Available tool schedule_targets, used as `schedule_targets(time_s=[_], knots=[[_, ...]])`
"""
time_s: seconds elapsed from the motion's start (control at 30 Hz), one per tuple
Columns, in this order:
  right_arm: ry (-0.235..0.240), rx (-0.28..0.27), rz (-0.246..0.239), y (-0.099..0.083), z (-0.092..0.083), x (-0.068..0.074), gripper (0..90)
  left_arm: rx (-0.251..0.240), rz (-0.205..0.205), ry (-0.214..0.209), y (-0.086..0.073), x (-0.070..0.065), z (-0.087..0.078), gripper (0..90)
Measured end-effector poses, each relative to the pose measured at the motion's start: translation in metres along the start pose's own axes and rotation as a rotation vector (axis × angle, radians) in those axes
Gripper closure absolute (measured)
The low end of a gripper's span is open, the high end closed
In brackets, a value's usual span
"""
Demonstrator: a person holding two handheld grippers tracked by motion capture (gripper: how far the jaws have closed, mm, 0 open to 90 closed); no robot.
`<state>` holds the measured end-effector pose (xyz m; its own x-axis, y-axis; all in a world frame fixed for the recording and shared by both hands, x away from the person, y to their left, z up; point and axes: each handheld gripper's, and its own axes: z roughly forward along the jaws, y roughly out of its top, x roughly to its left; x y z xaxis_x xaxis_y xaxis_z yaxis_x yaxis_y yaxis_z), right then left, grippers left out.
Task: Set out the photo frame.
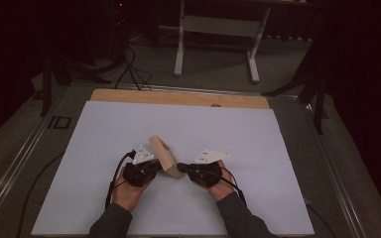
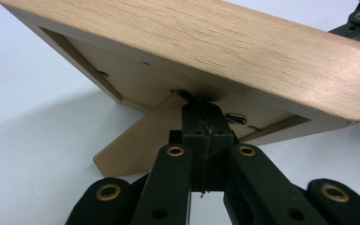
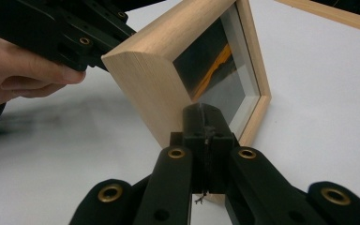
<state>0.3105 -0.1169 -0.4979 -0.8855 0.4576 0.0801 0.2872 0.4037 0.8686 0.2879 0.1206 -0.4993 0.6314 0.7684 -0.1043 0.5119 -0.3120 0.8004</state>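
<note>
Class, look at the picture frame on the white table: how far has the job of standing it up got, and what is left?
Done: the picture frame is off its face, tilted on the white table, with its back prop swung out. In hand: the left tongs, shut, press at the back by the prop; the right tongs, shut, press against the front edge. Left: probably settling it on the prop and backing away.

No legible text or labels anywhere

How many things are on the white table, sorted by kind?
Wooden picture frame: 1
Black hand-held tool: 2, the left tool and the right tool, both shut, one on each side of the frame
Person's hand: 2, the left hand and the right hand
Total: 5
</note>
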Motion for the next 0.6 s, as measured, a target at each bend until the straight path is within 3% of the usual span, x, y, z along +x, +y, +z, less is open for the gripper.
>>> schedule_targets(time_s=[0.37,0.6], knots=[[-0.018,0.044,-0.006,-0.007,0.01,-0.002,89.4,0.004,-0.006,0.008,-0.001,0.001,0.002,89.8],[-0.014,0.044,-0.011,-0.007,0.012,0.001,89.4,0.006,-0.01,0.013,-0.002,0.002,0.003,89.8]])
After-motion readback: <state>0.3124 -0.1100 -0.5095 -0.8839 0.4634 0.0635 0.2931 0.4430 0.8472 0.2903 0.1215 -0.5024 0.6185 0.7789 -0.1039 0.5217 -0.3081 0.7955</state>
